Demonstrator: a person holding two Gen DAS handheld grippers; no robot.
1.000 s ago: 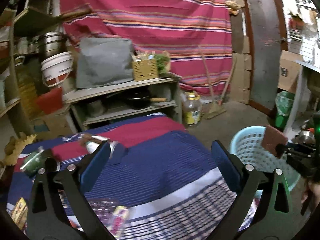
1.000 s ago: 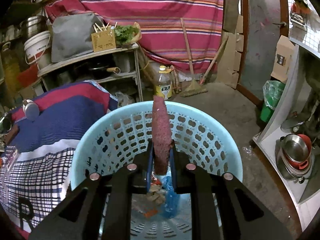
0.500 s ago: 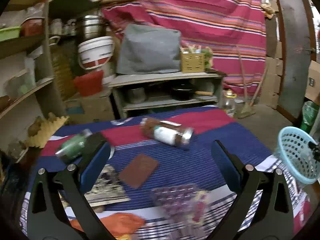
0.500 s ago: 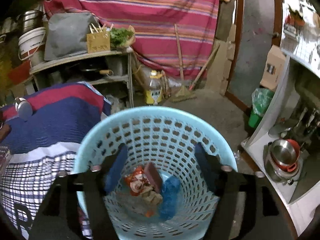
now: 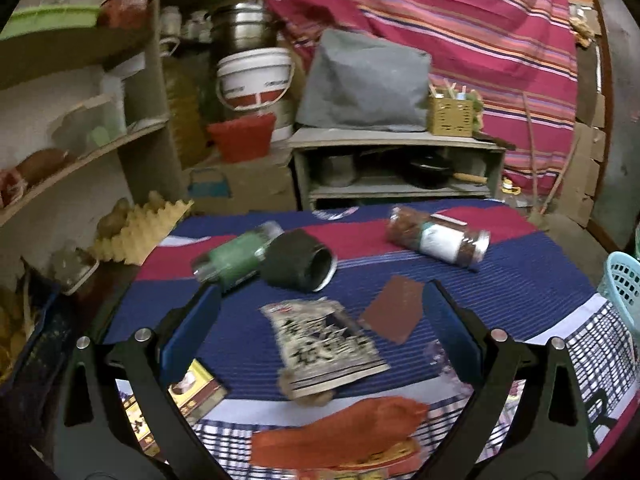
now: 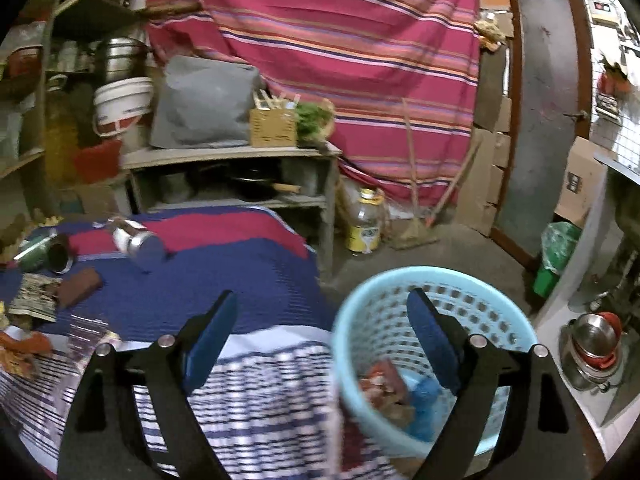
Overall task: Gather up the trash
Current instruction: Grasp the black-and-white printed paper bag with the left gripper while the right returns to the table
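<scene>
Left wrist view is showing the left tool (image 5: 320, 332) hanging released over the cloth-covered counter (image 5: 520, 280), its blue pads wide apart and gripping nothing. Between the pads a crumpled printed wrapper (image 5: 324, 344) is lying flat on the blue stripes, with a brown pad (image 5: 394, 314) just beside it to the right. Beyond them a black can (image 5: 300, 260) is lying on its side, touching a green jar (image 5: 230, 256) to its left. A brown jar (image 5: 438, 238) with a white label is lying farther right, well apart from the can. An orange wrapper (image 5: 340, 432) is sitting at the near edge of the counter, and a yellow packet (image 5: 192, 388) is showing behind the left finger. The basket (image 5: 624, 284) is peeking in at the right edge.

In the right wrist view the right tool (image 6: 320, 336) is also standing released and empty, one pad over the checked cloth hem, the other over the light blue basket (image 6: 400, 300). The basket is standing on the floor just beside the counter (image 6: 240, 280), and collected trash (image 6: 384, 384), reddish and blue pieces, is lying in its bottom.
</scene>
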